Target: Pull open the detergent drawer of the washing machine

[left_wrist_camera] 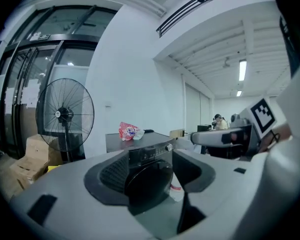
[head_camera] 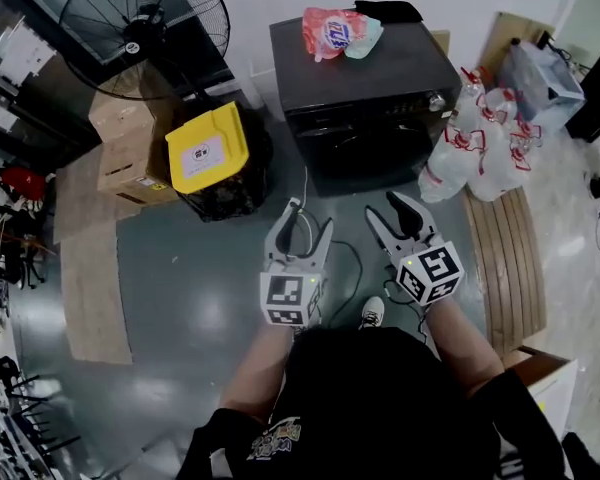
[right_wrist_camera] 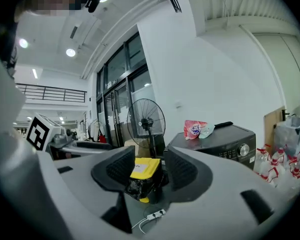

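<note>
I hold both tongs out ahead of me, almost level and side by side without touching. The left gripper has its jaws spread wide and empty. Just right of it, the right gripper gapes too and grips nothing. Behind each pair of jaws sits its marker cube, and my bare forearms run back from there.

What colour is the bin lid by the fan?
Yellow; the lid shows best in the head view.
</note>
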